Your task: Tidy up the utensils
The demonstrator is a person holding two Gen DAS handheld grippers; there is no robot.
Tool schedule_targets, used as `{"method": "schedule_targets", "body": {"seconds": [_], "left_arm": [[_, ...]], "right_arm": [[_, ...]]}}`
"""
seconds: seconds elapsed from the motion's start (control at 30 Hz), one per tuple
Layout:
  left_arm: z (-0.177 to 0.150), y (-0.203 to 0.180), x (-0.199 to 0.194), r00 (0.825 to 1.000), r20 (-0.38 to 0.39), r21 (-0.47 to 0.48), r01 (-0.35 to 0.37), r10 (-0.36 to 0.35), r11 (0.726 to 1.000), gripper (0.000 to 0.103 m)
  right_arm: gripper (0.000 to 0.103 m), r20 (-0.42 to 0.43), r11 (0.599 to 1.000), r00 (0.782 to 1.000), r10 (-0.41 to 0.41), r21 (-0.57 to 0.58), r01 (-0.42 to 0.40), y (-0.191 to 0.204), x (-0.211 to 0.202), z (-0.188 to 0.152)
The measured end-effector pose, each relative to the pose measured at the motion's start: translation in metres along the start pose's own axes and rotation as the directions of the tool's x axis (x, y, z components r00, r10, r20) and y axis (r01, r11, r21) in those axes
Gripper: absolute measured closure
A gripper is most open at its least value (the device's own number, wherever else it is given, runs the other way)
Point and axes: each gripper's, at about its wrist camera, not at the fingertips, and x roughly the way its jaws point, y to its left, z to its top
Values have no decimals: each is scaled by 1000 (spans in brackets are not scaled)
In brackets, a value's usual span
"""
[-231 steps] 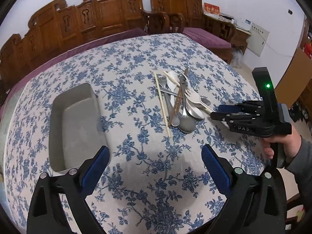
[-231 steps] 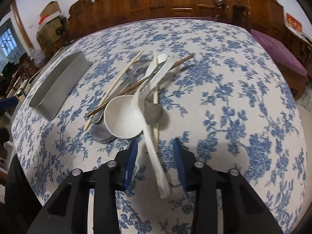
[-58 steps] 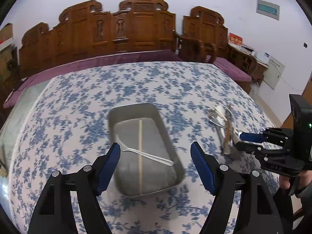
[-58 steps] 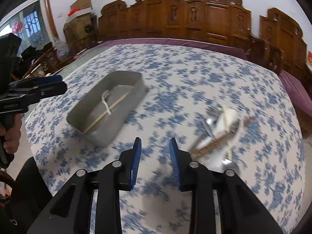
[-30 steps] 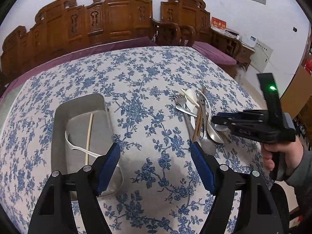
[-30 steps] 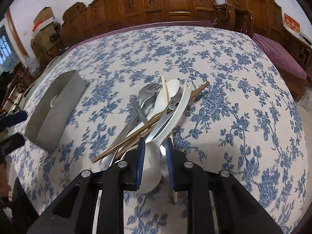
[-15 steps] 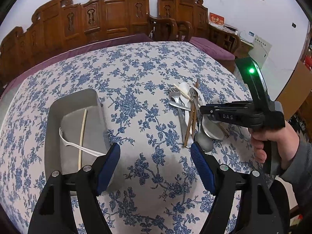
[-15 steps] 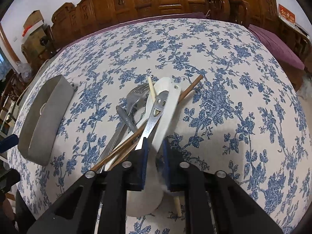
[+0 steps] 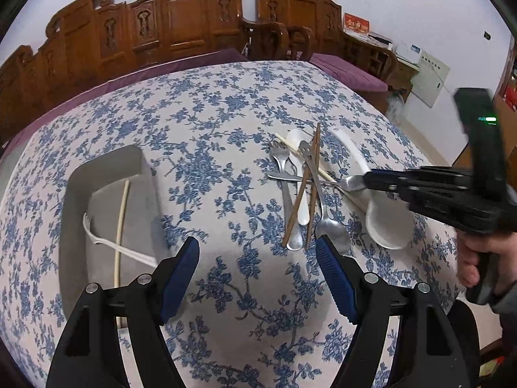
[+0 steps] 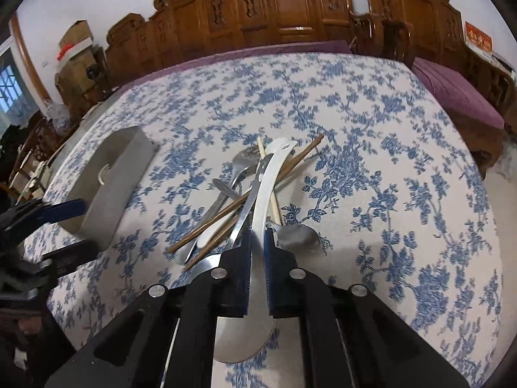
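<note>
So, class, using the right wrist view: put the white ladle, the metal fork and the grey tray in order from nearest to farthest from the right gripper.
1. White ladle: between the closing jaws of the right gripper, handle running up the middle.
2. Metal fork: in the utensil pile, just up and left.
3. Grey tray: far left, apart from the pile.

white ladle [image 10: 258, 291] bowl: behind tool | cardboard boxes [image 10: 76, 45]: blurred
</note>
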Motion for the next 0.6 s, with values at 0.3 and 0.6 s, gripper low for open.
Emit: {"method": "schedule_targets", "body": {"seconds": [0.3, 0.6], "left_arm": [[13, -23, 45, 996, -81, 47, 26, -22, 999, 53], [37, -39, 88, 990, -144, 91, 29, -15, 995, 71]], "right_arm": [[94, 31, 1000, 999, 23, 0, -23, -13, -28, -13], [94, 47, 999, 999, 25, 45, -27, -35, -36, -12]]}}
